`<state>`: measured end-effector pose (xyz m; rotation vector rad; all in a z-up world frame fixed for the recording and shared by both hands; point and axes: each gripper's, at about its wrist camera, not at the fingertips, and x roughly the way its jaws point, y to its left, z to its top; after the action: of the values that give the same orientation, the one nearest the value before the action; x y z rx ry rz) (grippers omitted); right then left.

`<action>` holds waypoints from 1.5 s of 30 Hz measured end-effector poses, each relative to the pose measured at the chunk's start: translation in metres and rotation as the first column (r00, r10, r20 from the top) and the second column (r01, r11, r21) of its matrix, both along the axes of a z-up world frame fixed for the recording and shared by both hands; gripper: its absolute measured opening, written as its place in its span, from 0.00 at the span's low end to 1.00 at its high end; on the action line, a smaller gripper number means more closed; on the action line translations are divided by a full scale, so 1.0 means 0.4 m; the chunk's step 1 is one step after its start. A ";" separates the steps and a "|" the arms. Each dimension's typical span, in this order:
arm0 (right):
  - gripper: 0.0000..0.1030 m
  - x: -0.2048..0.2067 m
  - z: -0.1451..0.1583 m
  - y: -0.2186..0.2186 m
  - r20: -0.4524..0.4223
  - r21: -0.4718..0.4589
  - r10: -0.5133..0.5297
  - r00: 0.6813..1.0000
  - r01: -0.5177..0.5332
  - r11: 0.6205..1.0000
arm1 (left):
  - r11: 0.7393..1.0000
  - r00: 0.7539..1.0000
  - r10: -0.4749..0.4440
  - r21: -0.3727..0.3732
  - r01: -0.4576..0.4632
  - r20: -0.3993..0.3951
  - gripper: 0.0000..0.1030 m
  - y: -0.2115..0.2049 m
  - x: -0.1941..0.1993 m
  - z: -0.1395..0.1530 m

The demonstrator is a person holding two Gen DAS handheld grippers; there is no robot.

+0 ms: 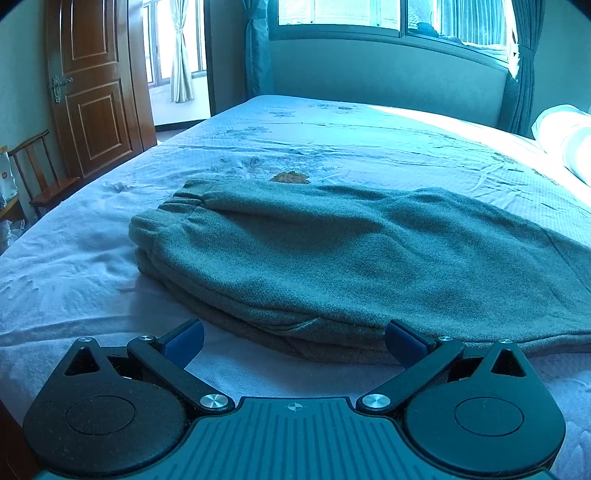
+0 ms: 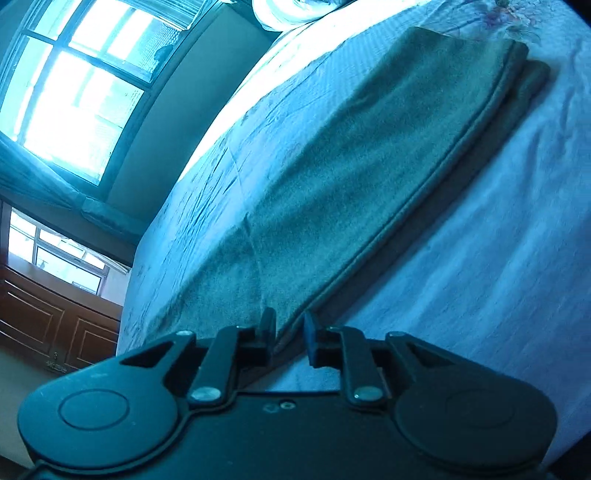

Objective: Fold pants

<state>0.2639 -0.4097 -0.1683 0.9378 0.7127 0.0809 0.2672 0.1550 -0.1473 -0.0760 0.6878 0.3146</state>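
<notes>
Grey-green pants (image 1: pixel 332 251) lie flat on a bed covered with a pale, lightly wrinkled sheet (image 1: pixel 74 266). They appear already folded lengthwise, one leg stacked on the other, with the gathered elastic waistband (image 1: pixel 177 206) at the far left in the left wrist view and the legs running off to the right. A wooden door (image 1: pixel 96 92) stands at the far left of the room, and a window (image 1: pixel 388 14) runs along the far wall.

The left gripper (image 1: pixel 293 341) hovers low at the near edge of the pants, its blue-padded jaws spread wide, with nothing between them. The stacked hem of cloth lies just beyond the pads.

In the right wrist view, the right gripper (image 2: pixel 290 332) sits at the near end of the pants (image 2: pixel 351 166), on the long seamed edge. Its jaws are drawn narrow, and the edge of the fabric runs into the gap between them; whether they actually pinch the cloth cannot be told for certain.

The step in hand looks like taking hold of the near edge for the next fold. To do it well, the left gripper would likely need to slide forward so both layers enter its jaws before closing. Both grips should catch the same number of layers, so the fold lifts evenly and the lower leg is not left behind on the sheet.
</notes>
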 end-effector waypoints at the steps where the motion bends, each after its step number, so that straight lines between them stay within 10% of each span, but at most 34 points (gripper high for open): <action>1: 0.10 0.000 -0.002 -0.008 -0.004 0.001 -0.008 1.000 0.008 1.000 | 1.000 1.000 0.006 -0.005 -0.006 0.002 1.00 0.000 0.003 0.001; 15: 0.00 0.016 0.013 0.016 0.060 -0.036 0.041 0.997 -0.039 0.999 | 1.000 1.000 -0.008 0.005 0.008 0.000 1.00 -0.017 0.001 0.008; 19: 0.00 0.038 -0.056 -0.001 -0.077 -0.040 0.043 0.996 -0.047 0.998 | 1.000 1.000 0.005 -0.002 -0.005 -0.002 1.00 -0.006 0.010 0.008; 31: 0.10 -0.096 0.007 -0.277 0.048 -0.018 -0.300 0.953 0.301 0.953 | 1.000 1.000 0.001 -0.009 -0.001 -0.008 1.00 -0.015 0.024 0.000; 45: 0.00 -0.067 0.031 -0.302 0.126 -0.119 -0.287 0.950 0.302 0.946 | 0.999 0.999 -0.044 0.020 0.044 -0.022 1.00 -0.064 0.038 0.003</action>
<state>0.2370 -0.5306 -0.1558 0.8919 0.4656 -0.1793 0.2825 0.1294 -0.1460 -0.0377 0.7069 0.2807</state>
